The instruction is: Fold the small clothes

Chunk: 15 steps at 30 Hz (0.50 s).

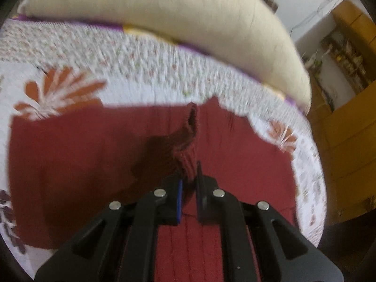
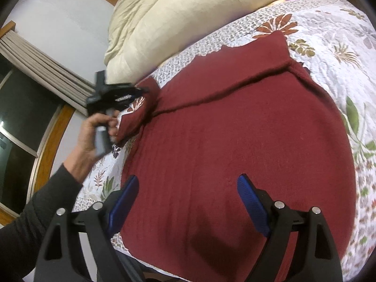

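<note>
Left wrist view: the left gripper (image 1: 189, 183) has its two black fingers drawn close together, pinching a ribbed strip of the red sweater (image 1: 235, 164) between them.
Pinched part: a narrow, knitted end of the sweater, probably a sleeve cuff, rising from the fingers and drooping forward above the rest of the cloth.
Sweater, left view: the dark red knit spreads flat below and to both sides of the gripper, with its far edge lying on the bedspread (image 1: 141, 58).
Bedspread: white quilted cover printed with orange and green flowers and a band of small speckles; the view is blurred.
Pillow: a large cream pillow (image 1: 164, 11) lies beyond the sweater, along the far side of the bed.
Right wrist view: the right gripper (image 2: 185, 202) is spread wide, its blue-lined fingers (image 2: 252, 199) apart and holding nothing, hovering over the near part of the sweater (image 2: 246, 129).
Sweater, right view: it lies across the middle of the bedspread (image 2: 329, 35), with a fold line running slantwise over its far half.
Left hand: the hand (image 2: 94, 138), in a dark sleeve (image 2: 35, 216), grips the left gripper's handle at the sweater's left edge, where the sleeve end is lifted off the bed.
Background: a window frame and grey curtain (image 2: 47, 70) at the left; the cream pillow (image 2: 188, 11) beyond.
</note>
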### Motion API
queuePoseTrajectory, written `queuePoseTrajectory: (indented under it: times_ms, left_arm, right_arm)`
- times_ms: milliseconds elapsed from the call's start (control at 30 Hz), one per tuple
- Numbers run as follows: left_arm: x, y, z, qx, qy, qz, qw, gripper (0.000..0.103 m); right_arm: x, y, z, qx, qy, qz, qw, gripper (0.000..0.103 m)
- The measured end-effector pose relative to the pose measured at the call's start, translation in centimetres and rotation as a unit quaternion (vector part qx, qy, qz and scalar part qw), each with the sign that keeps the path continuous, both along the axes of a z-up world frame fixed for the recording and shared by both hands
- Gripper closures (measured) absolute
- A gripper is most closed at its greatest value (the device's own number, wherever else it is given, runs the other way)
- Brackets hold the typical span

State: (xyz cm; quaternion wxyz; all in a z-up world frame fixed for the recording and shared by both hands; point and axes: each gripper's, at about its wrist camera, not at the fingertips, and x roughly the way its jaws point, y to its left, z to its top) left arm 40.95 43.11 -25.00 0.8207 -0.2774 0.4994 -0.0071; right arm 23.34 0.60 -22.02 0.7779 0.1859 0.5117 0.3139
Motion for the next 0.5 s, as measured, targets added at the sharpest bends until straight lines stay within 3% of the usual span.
queuePoseTrajectory:
  times_ms: [100,200,233,300,433,500]
  left_arm:
    - [0.4,-1.1,-2.3,-0.013,0.027,-0.018,0.9994,0.066]
    - [-1.6,-0.1,-1.1,-0.034,-0.012,0.002,0.9994,0.029]
    - [-2.7,0.3,-0.6,-0.041,-0.028,0.009,0.9987,0.024]
    - [-4.7,1.2,0.1,-0.062,-0.04,0.018,0.9971,0.024]
    - [-10.6,1.8,0.4,-0.083,-0.046,0.033,0.9949,0.022]
    - [-13.4,1.7,0.3,-0.095,-0.046,0.033,0.9939,0.022]
  right_arm:
    - [2.3,0.7,-0.1,0.01,0.013,0.016,1.0,0.011]
    - [6.2,2.0,0.1,0.036,0.034,0.03,0.998,0.01]
    - [8.4,3.1,0.2,0.052,0.043,0.044,0.997,0.011]
    - [11.2,5.0,0.0,0.077,0.063,0.07,0.993,0.017]
    - [18.4,11.9,-3.2,0.123,0.154,0.115,0.974,0.034]
    - [20.6,14.7,-4.9,0.121,0.175,0.119,0.97,0.034]
